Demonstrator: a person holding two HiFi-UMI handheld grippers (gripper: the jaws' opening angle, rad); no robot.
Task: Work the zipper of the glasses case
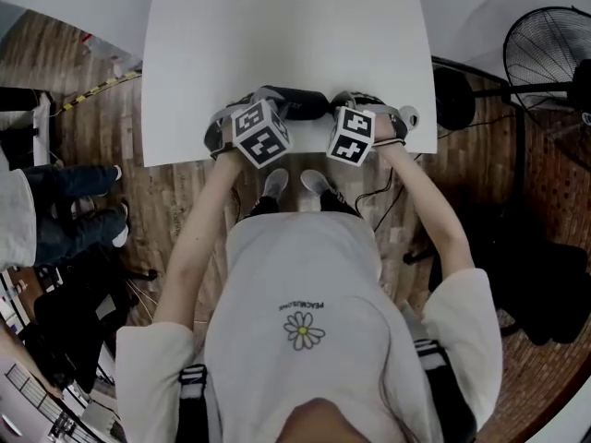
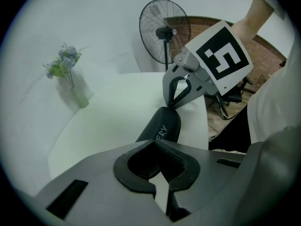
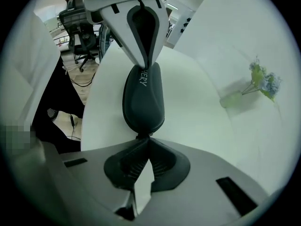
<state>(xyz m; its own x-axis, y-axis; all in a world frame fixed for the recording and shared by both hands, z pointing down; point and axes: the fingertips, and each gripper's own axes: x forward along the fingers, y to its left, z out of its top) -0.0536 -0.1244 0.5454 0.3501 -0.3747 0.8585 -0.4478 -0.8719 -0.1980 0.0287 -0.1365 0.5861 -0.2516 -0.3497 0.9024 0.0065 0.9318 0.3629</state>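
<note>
Both claws are down at the near edge of the white table (image 1: 277, 26), tips aimed at each other. The dark glasses case (image 3: 143, 102) is stretched end to end between them. The left gripper (image 2: 154, 144) has its jaws squeezed together on one narrow end of the case. The rest of the case runs straight out ahead of those jaws, pale lettering showing on its top. At the opposite end, the right gripper (image 3: 147, 140) is clamped fully together, its pad tips meeting on a small tab that looks like the zipper pull (image 3: 143, 135). That tab sits right where the case tapers off, directly in front of its jaws. So the case is caught at both ends, one claw on each. Whether it rests on the tabletop or hangs just above it can't be told from here. Further out over the table, beyond the case and well apart from either claw, stands a small vase of flowers (image 2: 70, 79). Looking along the left claw and past the right one, a standing fan (image 2: 164, 32) sits off the table's edge.
</note>
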